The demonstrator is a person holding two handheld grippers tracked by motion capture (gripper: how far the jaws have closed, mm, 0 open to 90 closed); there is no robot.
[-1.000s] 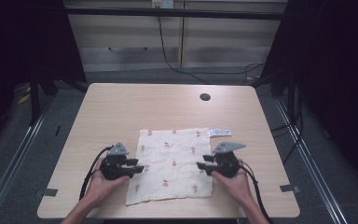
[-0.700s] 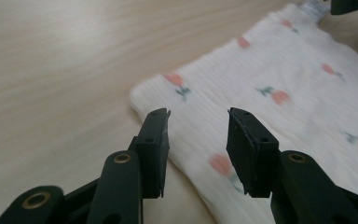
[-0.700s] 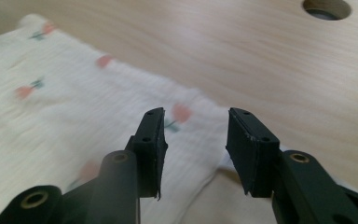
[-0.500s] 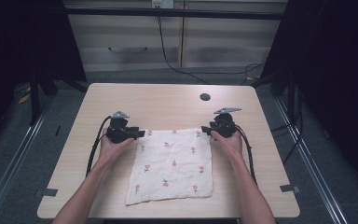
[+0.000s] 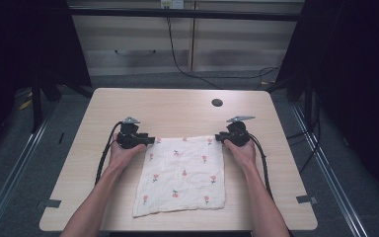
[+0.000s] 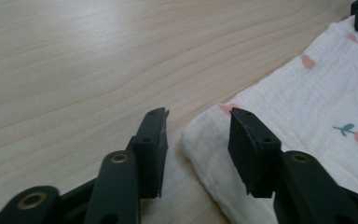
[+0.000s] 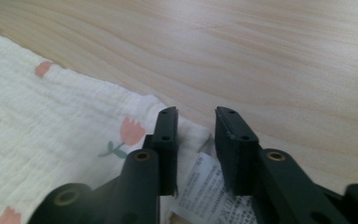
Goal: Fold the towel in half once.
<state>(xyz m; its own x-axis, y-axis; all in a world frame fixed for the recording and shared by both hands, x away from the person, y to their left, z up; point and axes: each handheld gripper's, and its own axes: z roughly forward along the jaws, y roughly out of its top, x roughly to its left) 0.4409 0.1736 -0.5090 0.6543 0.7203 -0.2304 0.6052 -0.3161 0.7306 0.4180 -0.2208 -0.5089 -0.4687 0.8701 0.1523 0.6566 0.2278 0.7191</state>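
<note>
A white cloth (image 5: 182, 175) printed with small pink flowers lies flat on the wooden table (image 5: 177, 108). My left gripper (image 5: 148, 140) is at its far left corner, my right gripper (image 5: 219, 138) at its far right corner. In the left gripper view the left gripper (image 6: 198, 114) is open, with the cloth's corner (image 6: 209, 140) lying on the table between the jaws. In the right gripper view the right gripper (image 7: 196, 112) is open by a narrow gap over the cloth's corner (image 7: 135, 107) and its printed label (image 7: 209, 186).
A small round black hole (image 5: 217, 102) sits in the table at the far right. Grey tape marks (image 5: 52, 203) lie near the front corners. Cables trail back from both grippers along the forearms. Dark floor and metal frames surround the table.
Both hands have moved away from me, from the cloth's side edges up to its two far corners. The cloth has stayed flat in place.
</note>
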